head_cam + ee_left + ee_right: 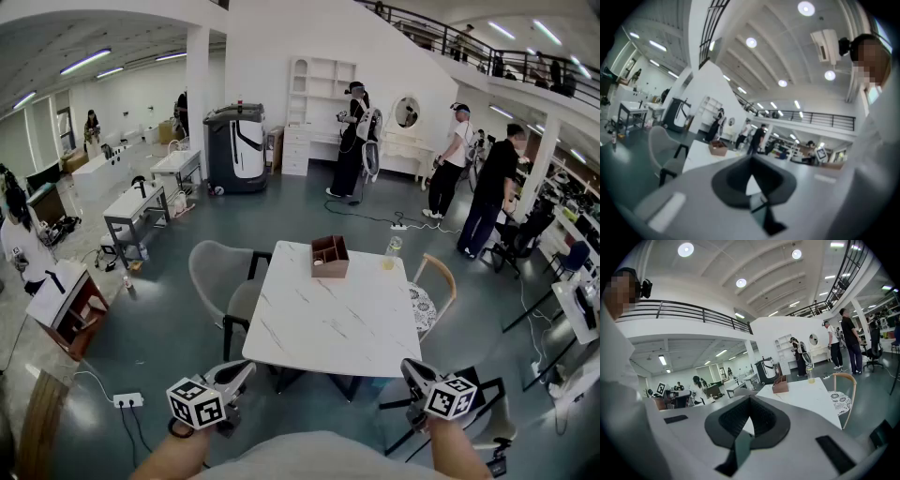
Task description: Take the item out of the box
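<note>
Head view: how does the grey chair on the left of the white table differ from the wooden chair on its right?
The grey chair has a solid, wide shell back, while the wooden chair has an open hoop back of light wood. The grey chair's seat is plain grey, while the wooden chair's seat is pale with a dark pattern. Both stand empty, close against the sides of the table.

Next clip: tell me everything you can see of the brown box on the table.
The brown box looks wooden and is open at the top, with inner dividers forming compartments. It stands upright, slightly turned, near the far edge of the white marble-look table, and rests on that alone. A bottle stands apart to its right. Nothing grips or touches the box. What lies inside is too small to tell.
</note>
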`<state>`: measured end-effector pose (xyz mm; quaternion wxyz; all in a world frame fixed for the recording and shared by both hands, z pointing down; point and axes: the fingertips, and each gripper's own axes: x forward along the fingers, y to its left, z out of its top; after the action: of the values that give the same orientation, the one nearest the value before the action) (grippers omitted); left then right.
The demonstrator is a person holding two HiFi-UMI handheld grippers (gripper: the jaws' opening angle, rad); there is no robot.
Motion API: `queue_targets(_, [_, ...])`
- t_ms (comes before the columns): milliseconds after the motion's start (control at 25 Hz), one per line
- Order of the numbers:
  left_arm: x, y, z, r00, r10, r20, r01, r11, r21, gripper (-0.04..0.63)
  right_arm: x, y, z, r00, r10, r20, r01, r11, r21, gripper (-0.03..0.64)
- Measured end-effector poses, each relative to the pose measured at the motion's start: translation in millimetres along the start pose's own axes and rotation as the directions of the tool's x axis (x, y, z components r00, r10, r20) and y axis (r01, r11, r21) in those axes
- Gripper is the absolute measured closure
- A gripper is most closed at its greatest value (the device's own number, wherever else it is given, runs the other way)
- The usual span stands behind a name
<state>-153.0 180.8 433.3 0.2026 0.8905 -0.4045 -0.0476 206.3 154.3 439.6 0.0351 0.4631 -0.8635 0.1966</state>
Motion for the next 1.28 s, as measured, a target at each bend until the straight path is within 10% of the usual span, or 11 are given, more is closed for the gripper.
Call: queue_targets(1280, [71.5,-70.6,-14.0,0.999,-0.046,-0.013,0.046,0.999,0.008,0.589,-54.0,-58.3,-4.6,0.999,0.05,0.008,-0.051,0.998,0.036,0.611])
